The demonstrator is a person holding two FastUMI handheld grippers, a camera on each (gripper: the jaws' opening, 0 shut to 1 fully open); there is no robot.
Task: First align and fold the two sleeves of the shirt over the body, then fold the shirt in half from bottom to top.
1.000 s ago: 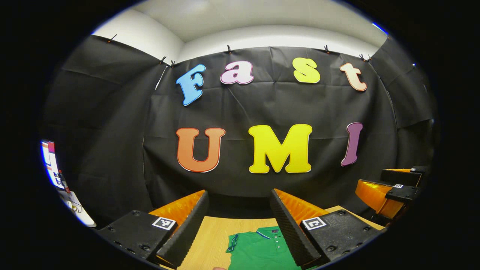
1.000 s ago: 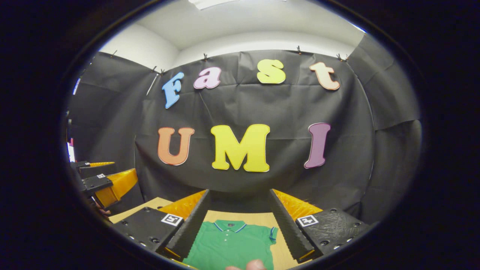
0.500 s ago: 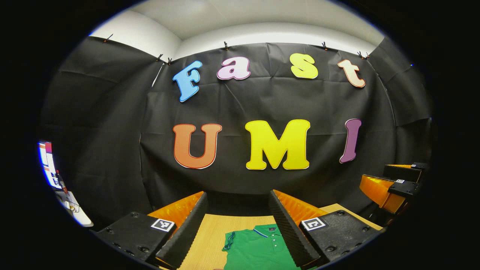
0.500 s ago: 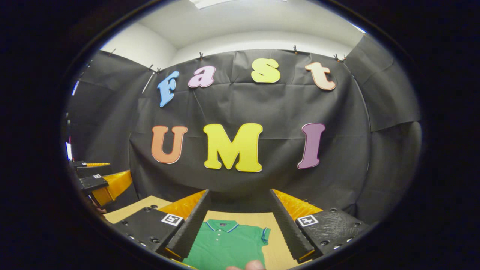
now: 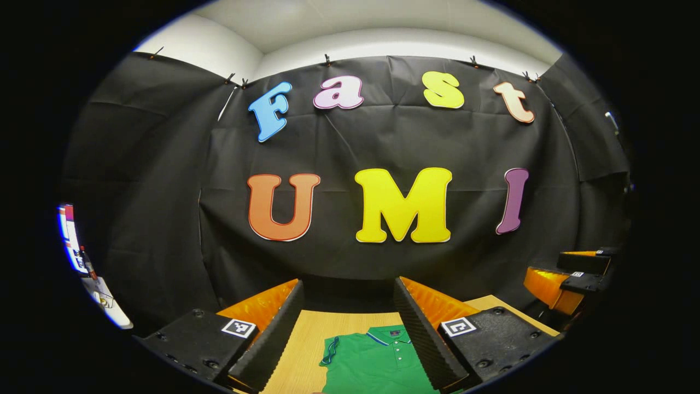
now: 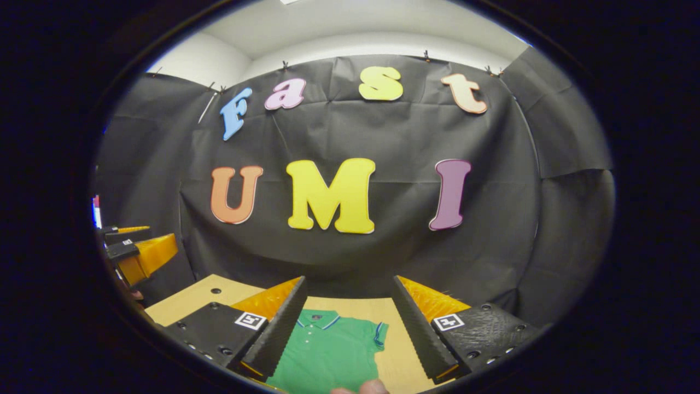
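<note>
Both sleeves look unfolded, so nothing of the task seems done yet: two sleeve folds, then the bottom-to-top fold, all remain. The green shirt [image 5: 377, 358] lies flat on the wooden table [image 5: 306, 339], collar toward the far wall. Above the shirt hovers the left gripper [image 5: 350, 328], jaws wide apart and holding nothing; the right gripper [image 6: 347, 323] hangs over the shirt too (also spread wide, empty), one sleeve [image 6: 380, 334] visible between its fingers.
</note>
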